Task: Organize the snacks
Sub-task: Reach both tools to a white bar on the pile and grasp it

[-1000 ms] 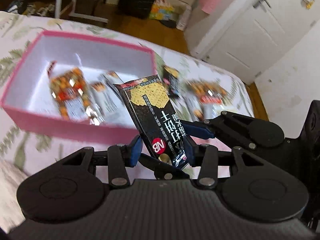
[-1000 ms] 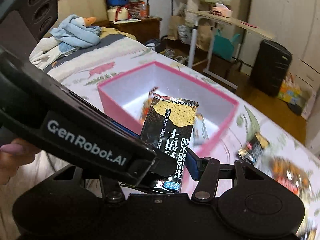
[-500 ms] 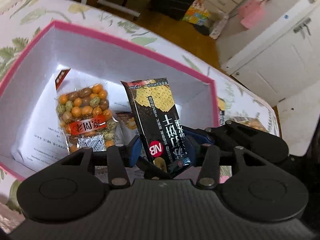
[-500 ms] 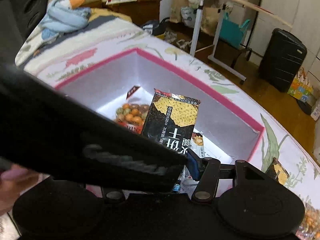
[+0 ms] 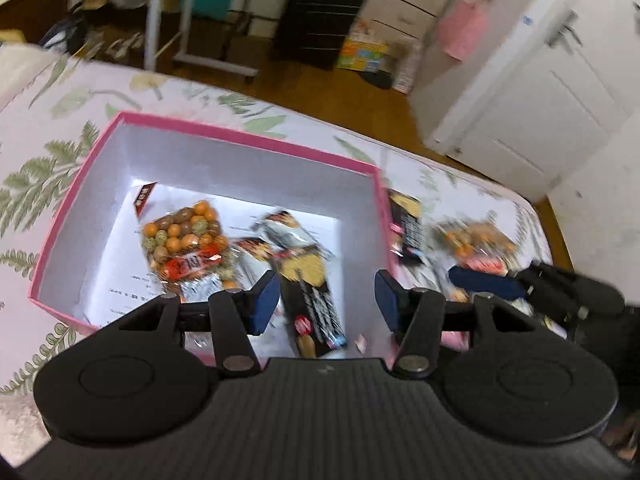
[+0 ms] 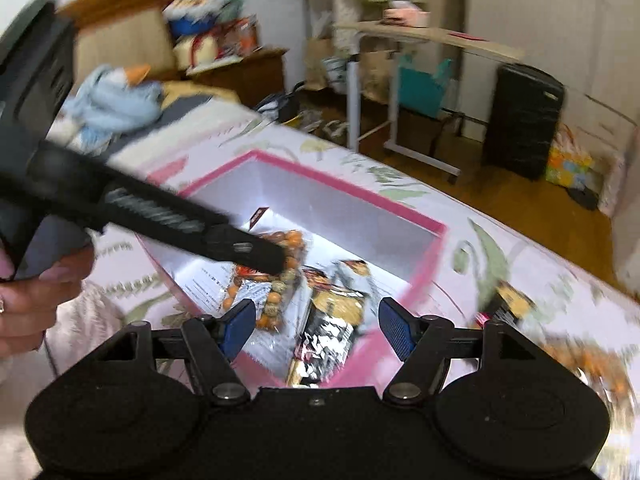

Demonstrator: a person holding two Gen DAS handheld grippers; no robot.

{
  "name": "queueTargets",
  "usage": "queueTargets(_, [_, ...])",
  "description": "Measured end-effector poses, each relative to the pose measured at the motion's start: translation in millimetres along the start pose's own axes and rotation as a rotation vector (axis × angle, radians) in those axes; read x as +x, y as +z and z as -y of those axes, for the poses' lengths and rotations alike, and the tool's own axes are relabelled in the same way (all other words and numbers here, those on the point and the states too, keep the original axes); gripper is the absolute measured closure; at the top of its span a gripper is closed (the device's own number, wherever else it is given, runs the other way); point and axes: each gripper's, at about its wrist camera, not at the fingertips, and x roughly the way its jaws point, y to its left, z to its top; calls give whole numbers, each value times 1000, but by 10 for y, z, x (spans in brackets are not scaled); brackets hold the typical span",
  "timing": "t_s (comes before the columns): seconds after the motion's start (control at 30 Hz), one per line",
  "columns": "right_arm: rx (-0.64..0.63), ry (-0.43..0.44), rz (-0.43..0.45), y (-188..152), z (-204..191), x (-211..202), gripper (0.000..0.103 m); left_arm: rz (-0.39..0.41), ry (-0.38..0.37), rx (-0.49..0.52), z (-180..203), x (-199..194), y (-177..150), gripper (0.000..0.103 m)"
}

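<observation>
A pink box (image 5: 248,136) with a white inside sits on the floral bedspread; it also shows in the right wrist view (image 6: 352,188). The black cracker packet (image 5: 316,304) lies inside it near the front wall, also visible in the right wrist view (image 6: 328,336). A nut mix bag (image 5: 184,244) and other packets lie in the box. My left gripper (image 5: 326,304) is open above the box. My right gripper (image 6: 318,326) is open over the box's near corner. Its fingers (image 5: 484,284) show at the right of the left wrist view.
More snack packets lie on the bedspread right of the box: a black packet (image 5: 408,228) and a nut bag (image 5: 476,244). A black suitcase (image 5: 320,16), a rolling desk and a white door (image 5: 532,116) stand beyond the bed. A blue plush (image 6: 116,100) lies at the bed's head.
Both grippers let go of the black cracker packet, which dropped into the pink box. Both pairs of jaws opened and the grippers drew back from the box.
</observation>
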Motion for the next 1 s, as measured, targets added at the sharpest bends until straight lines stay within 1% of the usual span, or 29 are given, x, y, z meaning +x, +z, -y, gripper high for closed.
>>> queueTargets(0.1, [70, -10, 22, -109, 196, -304, 30, -10, -22, 54, 183, -143, -80, 53])
queueTargets(0.2, [108, -56, 64, -316, 366, -592, 30, -10, -46, 116, 435, -224, -164, 53])
queueTargets(0.3, [134, -107, 88, -549, 547, -790, 30, -21, -85, 161, 708, -194, -233, 54])
queueTargets(0.4, [161, -142, 100, -783, 760, -876, 30, -45, -115, 197, 985, -34, -291, 55])
queueTargets(0.47, [175, -155, 94, -928, 884, -847, 31, -63, -138, 208, 1150, 136, -319, 55])
queueTargets(0.53, [157, -179, 103, -1035, 941, -776, 34, -72, -148, 202, 1277, 310, -342, 55])
queueTargets(0.67, [128, -234, 120, -1201, 1068, -540, 38, -79, -129, 164, 1507, 770, -355, 57])
queueTargets(0.77, [117, -274, 139, -1339, 1191, -303, 38, -66, -99, 133, 1610, 1129, -359, 58])
queueTargets(0.9, [109, -338, 121, -1453, 1298, 15, 39, -66, -60, 60, 1621, 1644, -343, 60])
queueTargets(0.93, [107, -345, 121, -1470, 1309, 70, 39, -61, -47, 59, 1637, 1749, -350, 64])
queueTargets(0.97, [101, -350, 121, -1488, 1310, 120, 39, -50, -16, 86, 1691, 1847, -373, 65])
queueTargets(1.0, [95, -351, 121, -1506, 1303, 164, 39, -50, -2, 102, 1723, 1912, -386, 65])
